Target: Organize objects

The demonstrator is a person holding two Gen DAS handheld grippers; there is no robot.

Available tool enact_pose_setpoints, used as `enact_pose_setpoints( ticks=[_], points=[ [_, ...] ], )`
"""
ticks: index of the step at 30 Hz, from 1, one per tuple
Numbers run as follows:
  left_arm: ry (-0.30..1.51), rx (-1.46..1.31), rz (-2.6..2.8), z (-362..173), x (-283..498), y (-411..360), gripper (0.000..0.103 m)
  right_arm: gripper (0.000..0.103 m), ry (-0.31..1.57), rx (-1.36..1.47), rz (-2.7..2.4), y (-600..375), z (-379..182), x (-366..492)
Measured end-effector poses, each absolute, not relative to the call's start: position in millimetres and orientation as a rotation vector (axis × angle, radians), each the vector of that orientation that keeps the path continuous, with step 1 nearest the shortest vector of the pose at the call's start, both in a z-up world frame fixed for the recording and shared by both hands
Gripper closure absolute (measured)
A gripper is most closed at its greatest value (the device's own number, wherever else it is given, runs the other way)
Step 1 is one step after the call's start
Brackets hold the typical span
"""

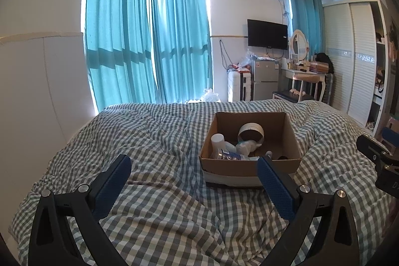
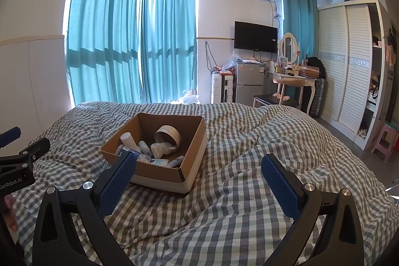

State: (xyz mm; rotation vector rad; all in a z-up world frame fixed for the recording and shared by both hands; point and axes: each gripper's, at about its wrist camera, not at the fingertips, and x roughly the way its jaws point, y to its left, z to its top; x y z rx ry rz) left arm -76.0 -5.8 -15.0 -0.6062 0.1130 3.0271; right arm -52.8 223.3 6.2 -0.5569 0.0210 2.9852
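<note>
An open cardboard box sits on the checked bedspread; it also shows in the right wrist view. Inside lie a roll of tape, a white bottle, a white squeeze bottle and several small packets. My left gripper is open and empty, hovering over the bed just left of and before the box. My right gripper is open and empty, to the right of the box. Each gripper's body shows at the edge of the other's view, the right one and the left one.
The checked bedspread is rumpled, with a raised fold right of the box. Beyond the bed stand teal curtains, a small fridge, a dressing table with chair and a white wardrobe.
</note>
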Motion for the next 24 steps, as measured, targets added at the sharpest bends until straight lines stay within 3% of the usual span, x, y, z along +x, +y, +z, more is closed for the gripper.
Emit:
enact_pose_setpoints(
  ticks=[24],
  points=[
    [0.077, -0.598, 2.986, -12.4, -68.1, -2.9, 0.0, 0.002, -0.006, -0.588, 2.979, 216.0, -0.9, -52.6]
  ],
)
